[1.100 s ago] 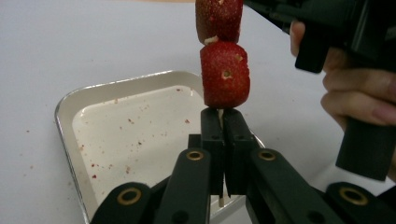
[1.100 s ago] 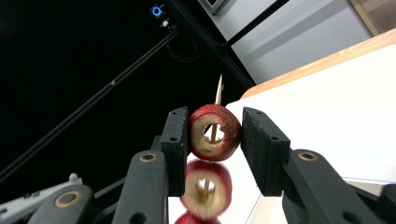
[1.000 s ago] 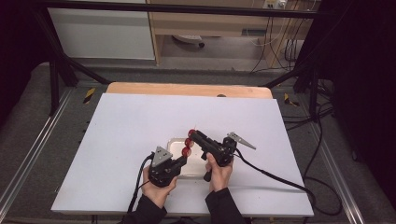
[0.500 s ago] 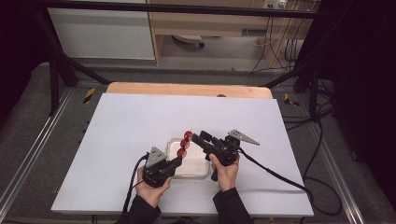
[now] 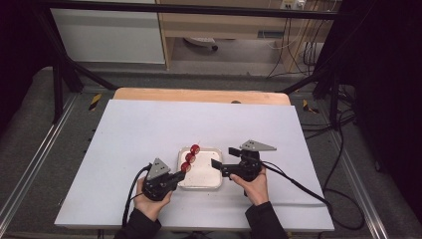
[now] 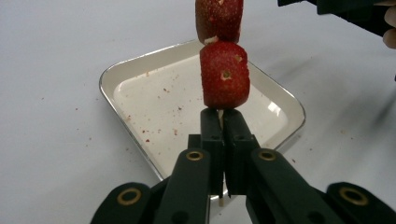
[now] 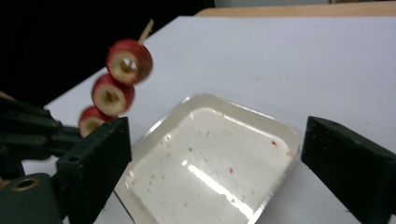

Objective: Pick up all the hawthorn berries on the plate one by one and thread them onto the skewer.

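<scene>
1. Here, the left gripper (image 5: 180, 172) pinches the bare stick end of the strawberry skewer (image 5: 190, 157), jaws clamped tight on it.
2. The right gripper (image 5: 224, 158) has just been opening; its jaws stand wide with nothing between them.
3. The skewer slants over the white tray (image 5: 209, 177), three pieces threaded.
</scene>
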Demonstrator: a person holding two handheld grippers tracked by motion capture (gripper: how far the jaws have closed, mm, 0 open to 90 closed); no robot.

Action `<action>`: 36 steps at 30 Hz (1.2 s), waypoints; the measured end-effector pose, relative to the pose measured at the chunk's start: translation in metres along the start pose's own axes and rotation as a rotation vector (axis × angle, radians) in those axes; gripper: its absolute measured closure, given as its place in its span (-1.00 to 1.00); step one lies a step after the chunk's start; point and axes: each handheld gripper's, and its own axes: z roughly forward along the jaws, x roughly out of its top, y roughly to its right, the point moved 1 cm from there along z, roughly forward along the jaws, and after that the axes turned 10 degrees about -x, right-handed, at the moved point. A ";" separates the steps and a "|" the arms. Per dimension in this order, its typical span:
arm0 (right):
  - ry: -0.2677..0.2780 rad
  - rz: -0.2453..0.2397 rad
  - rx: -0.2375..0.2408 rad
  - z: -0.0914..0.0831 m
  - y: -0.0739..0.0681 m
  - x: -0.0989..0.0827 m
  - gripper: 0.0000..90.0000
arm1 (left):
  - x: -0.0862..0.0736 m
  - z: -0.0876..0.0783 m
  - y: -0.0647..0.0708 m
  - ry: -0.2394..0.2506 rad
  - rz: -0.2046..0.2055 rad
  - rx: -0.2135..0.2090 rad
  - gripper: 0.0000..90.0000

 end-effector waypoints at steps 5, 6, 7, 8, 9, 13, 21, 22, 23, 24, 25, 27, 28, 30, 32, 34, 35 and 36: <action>-0.076 -0.066 -0.023 -0.005 0.011 -0.010 -0.91 | 0.001 -0.007 -0.005 -0.023 0.010 -0.011 0.95; -0.088 -0.080 -0.025 -0.007 0.012 -0.012 -0.92 | 0.002 -0.008 -0.006 -0.033 0.012 -0.014 0.95; -0.104 -0.093 -0.027 -0.008 0.014 -0.014 -0.93 | 0.003 -0.010 -0.007 -0.036 0.015 -0.011 0.95; -0.118 -0.099 -0.034 -0.010 0.016 -0.017 -0.95 | 0.003 -0.011 -0.008 -0.040 0.017 -0.012 0.95; -0.130 -0.111 -0.040 -0.011 0.019 -0.019 -0.97 | 0.004 -0.012 -0.010 -0.046 0.015 -0.009 0.95; -0.156 -0.140 -0.059 -0.017 0.028 -0.028 -0.98 | 0.008 -0.015 -0.015 -0.065 0.018 -0.007 0.95; -0.196 -0.180 -0.081 -0.034 0.048 -0.045 -0.97 | 0.018 -0.012 -0.019 -0.123 0.042 -0.017 0.95; -0.197 -0.184 -0.080 -0.037 0.051 -0.047 -0.97 | 0.020 -0.011 -0.019 -0.136 0.046 -0.016 0.95; -0.197 -0.186 -0.079 -0.040 0.054 -0.049 -0.97 | 0.021 -0.010 -0.020 -0.140 0.048 -0.015 0.95; -0.199 -0.183 -0.077 -0.042 0.056 -0.051 -0.97 | 0.022 -0.009 -0.020 -0.143 0.047 -0.016 0.95; -0.202 -0.178 -0.078 -0.044 0.058 -0.052 -0.97 | 0.023 -0.007 -0.020 -0.151 0.046 -0.018 0.95; -0.210 -0.181 -0.077 -0.048 0.062 -0.056 -0.98 | 0.026 -0.005 -0.020 -0.162 0.053 -0.017 0.95; -0.208 -0.185 -0.081 -0.049 0.064 -0.058 -0.97 | 0.028 -0.004 -0.021 -0.170 0.056 -0.019 0.95; -0.211 -0.180 -0.089 -0.054 0.068 -0.062 -0.97 | 0.030 -0.001 -0.021 -0.176 0.058 -0.019 0.95; -0.211 -0.176 -0.095 -0.057 0.071 -0.064 -0.97 | 0.033 0.003 -0.021 -0.188 0.059 -0.018 0.95; -0.207 -0.171 -0.101 -0.060 0.073 -0.066 -0.97 | 0.035 0.007 -0.021 -0.200 0.059 -0.019 0.95; -0.204 -0.172 -0.104 -0.061 0.074 -0.066 -0.97 | 0.036 0.009 -0.021 -0.206 0.056 -0.022 0.95; -0.204 -0.165 -0.107 -0.063 0.075 -0.067 -0.97 | 0.037 0.011 -0.021 -0.210 0.054 -0.021 0.95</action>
